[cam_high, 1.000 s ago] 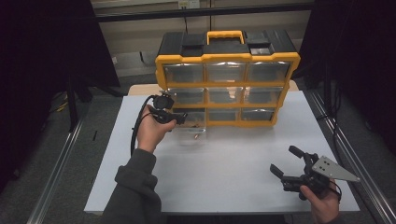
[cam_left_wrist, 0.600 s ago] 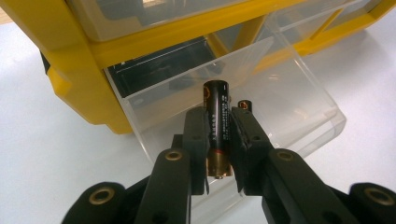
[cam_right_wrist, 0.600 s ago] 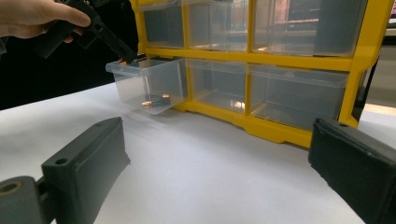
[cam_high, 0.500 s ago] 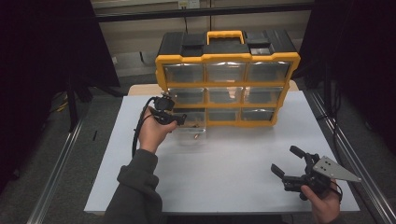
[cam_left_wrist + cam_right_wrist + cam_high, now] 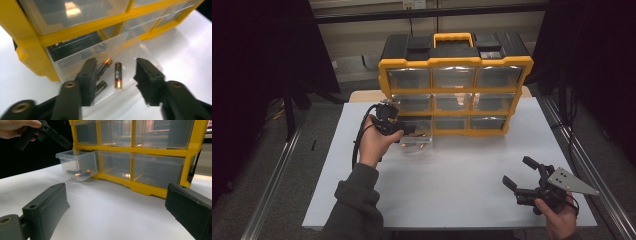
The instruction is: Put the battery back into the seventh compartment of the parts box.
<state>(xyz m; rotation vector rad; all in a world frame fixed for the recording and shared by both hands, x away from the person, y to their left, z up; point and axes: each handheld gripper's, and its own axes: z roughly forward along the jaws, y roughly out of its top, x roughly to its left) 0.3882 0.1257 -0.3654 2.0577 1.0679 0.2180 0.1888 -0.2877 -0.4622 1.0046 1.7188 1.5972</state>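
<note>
The yellow organizer (image 5: 455,85) stands at the 12 o'clock edge of the white worktop (image 5: 452,175), its bottom-left clear drawer (image 5: 105,62) pulled out, and my left tool (image 5: 113,75) hangs over that drawer with its jaws apart and nothing between them. My right tool (image 5: 524,177) waits near 5 o'clock, jaws likewise spread and empty, well apart from the cabinet. I judge the step to be picking a battery (image 5: 118,75): I would lower straight down astride the lone upright cell, clear of the pair at its 9 o'clock and the drawer walls, then close across its width.
</note>
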